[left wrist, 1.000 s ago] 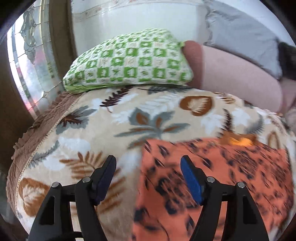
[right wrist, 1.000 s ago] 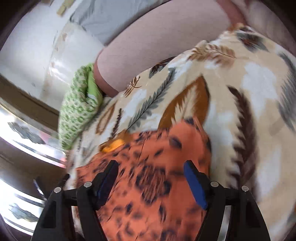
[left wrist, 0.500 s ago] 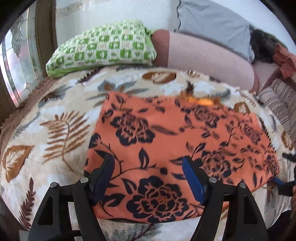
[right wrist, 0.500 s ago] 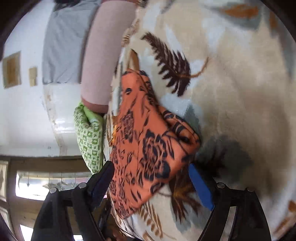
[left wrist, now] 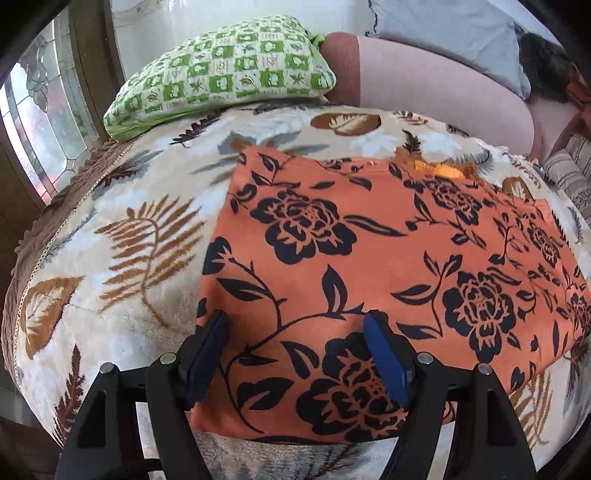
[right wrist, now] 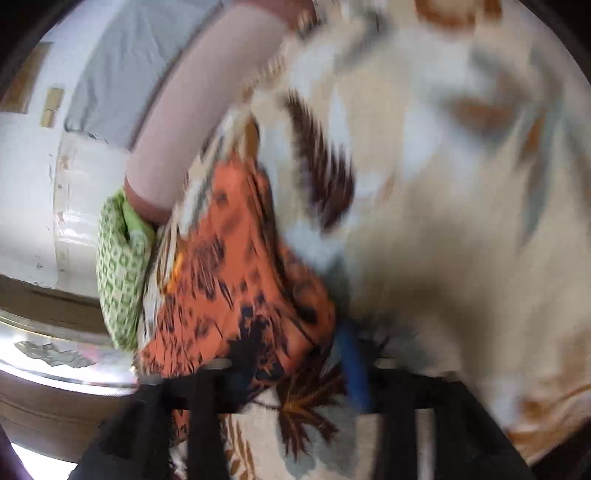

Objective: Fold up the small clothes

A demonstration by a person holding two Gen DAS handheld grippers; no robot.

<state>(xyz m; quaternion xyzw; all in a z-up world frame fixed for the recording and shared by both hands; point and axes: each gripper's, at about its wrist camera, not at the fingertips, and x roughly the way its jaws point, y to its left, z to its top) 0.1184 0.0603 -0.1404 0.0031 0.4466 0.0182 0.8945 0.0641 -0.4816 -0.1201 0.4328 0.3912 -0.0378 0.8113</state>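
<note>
An orange garment (left wrist: 369,240) with black flowers lies spread flat on a leaf-patterned blanket (left wrist: 147,229). A yellow-orange patch shows at its far edge. My left gripper (left wrist: 295,319) is open just above the garment's near left corner, its blue pads (left wrist: 384,354) either side of the cloth edge. The right wrist view is blurred. There my right gripper (right wrist: 284,354) sits at a corner of the garment (right wrist: 229,266). Its jaws are closing, with the cloth corner lying between them and the blue pad (right wrist: 352,365) on the blanket (right wrist: 443,184) beside it.
A green checked pillow (left wrist: 221,74) and a pink bolster (left wrist: 424,85) lie along the far side of the bed, with a grey pillow (left wrist: 443,22) behind. A leaded window (left wrist: 44,122) is at the left. Striped fabric (left wrist: 569,173) lies at the far right.
My left gripper drew back from the garment's far left area to its near left corner and sank lower. My right gripper rolled and moved to the garment's right corner.
</note>
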